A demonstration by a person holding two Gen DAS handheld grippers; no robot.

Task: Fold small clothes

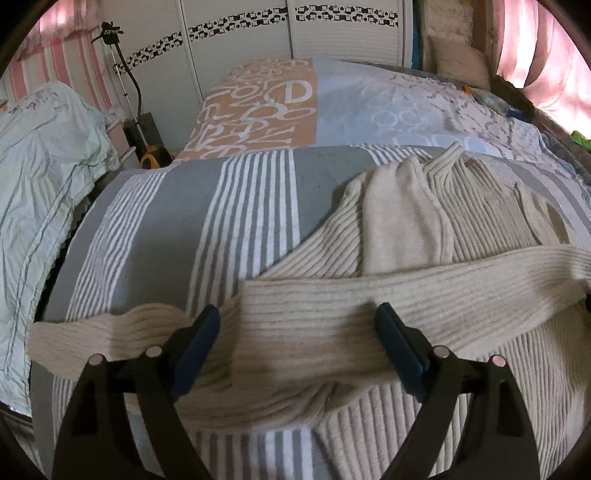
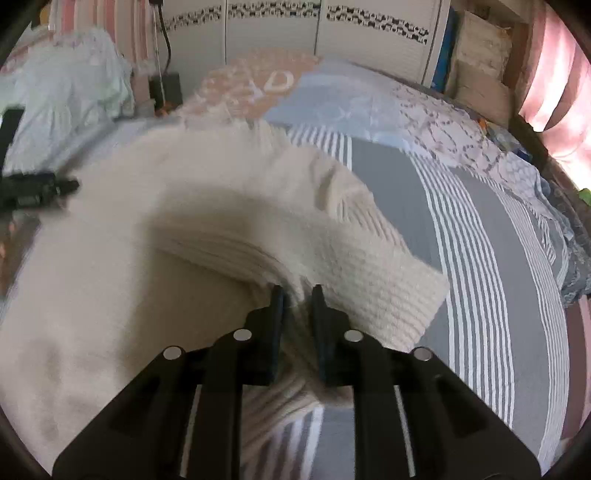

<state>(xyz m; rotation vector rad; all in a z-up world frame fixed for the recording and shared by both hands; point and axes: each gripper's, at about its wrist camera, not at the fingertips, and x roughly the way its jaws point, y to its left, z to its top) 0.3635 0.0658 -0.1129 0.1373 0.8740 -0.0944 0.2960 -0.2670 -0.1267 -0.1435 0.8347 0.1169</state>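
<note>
Mid-fold: sweater on bed, one sleeve folded across. Left gripper jaws wide, empty; right gripper jaws pinching the other sleeve. Body unfolded.

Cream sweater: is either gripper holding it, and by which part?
The right gripper pinches the cream sweater at a bunched fold near its sleeve cuff. The left gripper is open, holding nothing.

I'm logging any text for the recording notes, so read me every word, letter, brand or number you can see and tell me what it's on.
"D": large white letter on the orange panel of the bedspread; the other white shapes around it are not clearly readable.
"Sp...": white brand lettering on the black handle of the upright appliance by the wardrobe; the rest is too small to read.
No text shows on the cream sweater.
</note>
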